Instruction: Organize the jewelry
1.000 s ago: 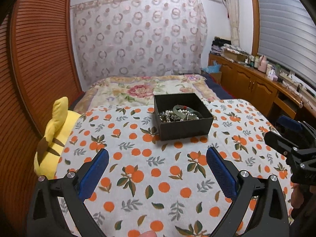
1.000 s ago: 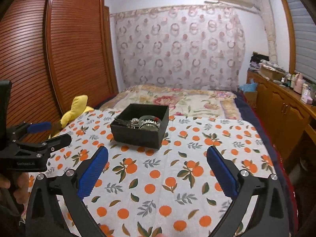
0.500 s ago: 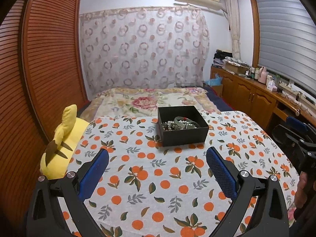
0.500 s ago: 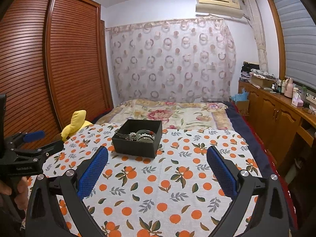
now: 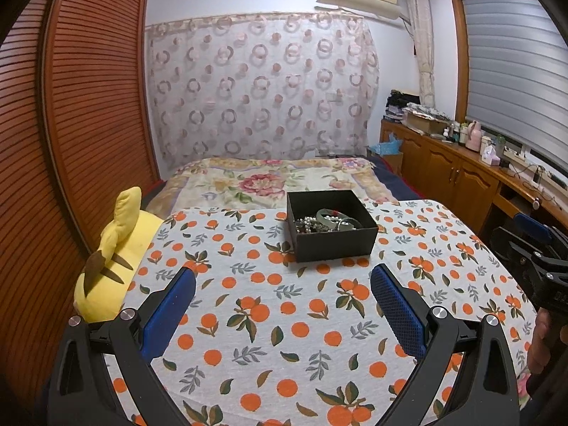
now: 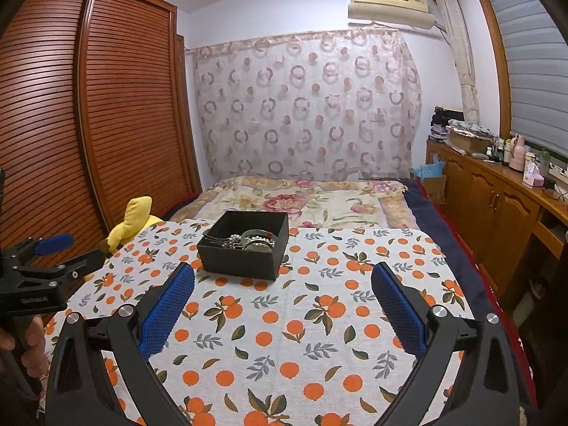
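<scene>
A black open box (image 5: 333,241) (image 6: 238,259) stands on the orange-print tablecloth (image 5: 284,319) (image 6: 301,319). Inside lies a tangle of jewelry (image 5: 325,222) (image 6: 254,241): pearl strands and pale green bangles. My left gripper (image 5: 282,305) hovers open well short of the box, nothing between its blue pads. My right gripper (image 6: 282,305) is open too, back from the box, which sits ahead to its left. Each gripper shows at the edge of the other view: the right gripper (image 5: 529,245), the left gripper (image 6: 42,262), both held by a hand.
A yellow plush toy (image 5: 113,266) (image 6: 135,220) leans at the table's left edge by the slatted wardrobe (image 5: 71,142). Behind the table lies a bed with a floral cover (image 5: 269,181). Wooden cabinets (image 5: 461,177) with bottles run along the right wall.
Both grippers have drawn back and risen away from the box, which now looks smaller and farther off. Both stayed open and empty. The box and jewelry have not moved.
</scene>
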Demonstrator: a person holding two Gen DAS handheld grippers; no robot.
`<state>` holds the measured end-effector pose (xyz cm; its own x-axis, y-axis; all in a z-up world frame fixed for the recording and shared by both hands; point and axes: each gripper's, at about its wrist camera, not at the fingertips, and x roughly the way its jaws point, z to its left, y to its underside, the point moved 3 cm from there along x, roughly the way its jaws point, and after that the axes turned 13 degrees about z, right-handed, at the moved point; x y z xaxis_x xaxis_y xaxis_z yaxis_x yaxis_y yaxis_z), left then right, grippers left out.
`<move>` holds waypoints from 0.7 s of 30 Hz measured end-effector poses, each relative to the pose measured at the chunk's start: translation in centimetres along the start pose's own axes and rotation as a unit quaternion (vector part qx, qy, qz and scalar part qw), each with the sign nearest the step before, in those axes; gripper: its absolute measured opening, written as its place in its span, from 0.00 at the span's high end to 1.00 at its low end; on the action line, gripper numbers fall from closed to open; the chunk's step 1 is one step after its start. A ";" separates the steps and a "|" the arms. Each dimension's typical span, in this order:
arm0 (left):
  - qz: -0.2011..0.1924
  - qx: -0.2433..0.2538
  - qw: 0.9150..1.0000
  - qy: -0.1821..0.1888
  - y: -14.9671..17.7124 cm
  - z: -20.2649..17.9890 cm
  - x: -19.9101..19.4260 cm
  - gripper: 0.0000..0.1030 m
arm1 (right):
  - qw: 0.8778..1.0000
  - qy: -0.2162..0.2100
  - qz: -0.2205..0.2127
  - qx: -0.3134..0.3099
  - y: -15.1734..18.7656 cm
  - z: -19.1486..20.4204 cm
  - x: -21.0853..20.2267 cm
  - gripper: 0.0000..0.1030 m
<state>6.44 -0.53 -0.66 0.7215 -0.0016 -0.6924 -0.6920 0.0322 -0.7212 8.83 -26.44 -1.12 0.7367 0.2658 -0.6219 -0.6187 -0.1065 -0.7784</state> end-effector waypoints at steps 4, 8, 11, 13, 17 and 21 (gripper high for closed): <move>-0.002 0.000 1.000 0.000 0.1 0.0 -0.1 0.07 | 1.000 0.001 0.001 0.001 0.1 -0.1 0.3 0.02; -0.004 0.002 1.000 0.002 0.0 -0.1 -0.4 0.07 | 1.000 0.001 0.001 0.001 0.2 -0.1 0.3 0.02; -0.005 0.003 1.000 0.000 0.0 -0.2 -0.6 0.07 | 1.000 0.001 0.000 0.001 0.2 -0.1 0.3 0.02; -0.005 0.003 1.000 0.002 0.0 -0.2 -0.6 0.07 | 1.000 0.000 0.001 0.002 0.1 -0.1 0.2 0.02; -0.008 0.003 1.000 0.002 0.0 -0.3 -0.8 0.07 | 1.000 0.000 0.001 0.001 0.1 -0.2 0.2 0.02; -0.009 0.003 1.000 0.002 0.0 -0.4 -0.9 0.07 | 1.000 0.001 0.001 0.000 0.1 -0.1 0.3 0.02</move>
<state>5.78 -0.90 0.02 0.7338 -0.0070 -0.6793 -0.6787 0.0388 -0.7334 8.96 -26.53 -1.41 0.7357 0.2646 -0.6235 -0.6203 -0.1062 -0.7771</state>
